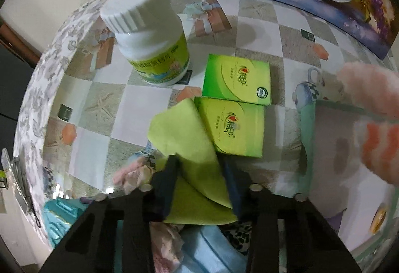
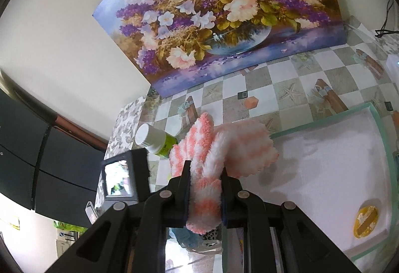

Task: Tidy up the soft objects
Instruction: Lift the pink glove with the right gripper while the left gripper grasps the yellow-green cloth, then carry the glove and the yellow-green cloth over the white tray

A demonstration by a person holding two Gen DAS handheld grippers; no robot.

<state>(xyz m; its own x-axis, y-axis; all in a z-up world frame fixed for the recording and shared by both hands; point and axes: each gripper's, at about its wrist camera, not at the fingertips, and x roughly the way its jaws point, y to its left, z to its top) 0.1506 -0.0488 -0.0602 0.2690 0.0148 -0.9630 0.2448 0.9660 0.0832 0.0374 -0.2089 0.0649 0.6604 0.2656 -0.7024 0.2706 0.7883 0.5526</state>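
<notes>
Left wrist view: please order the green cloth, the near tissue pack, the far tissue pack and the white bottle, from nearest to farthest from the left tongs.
1. Green cloth, between the tongs.
2. Near tissue pack, just beyond.
3. Far tissue pack, behind it.
4. White bottle, far left.

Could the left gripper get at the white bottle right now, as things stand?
Probably not yet. The left gripper already has the green cloth between its fingers, so it has no free jaws. The path itself looks open: the white bottle stands upright on the table beyond it, with nothing between.
</notes>
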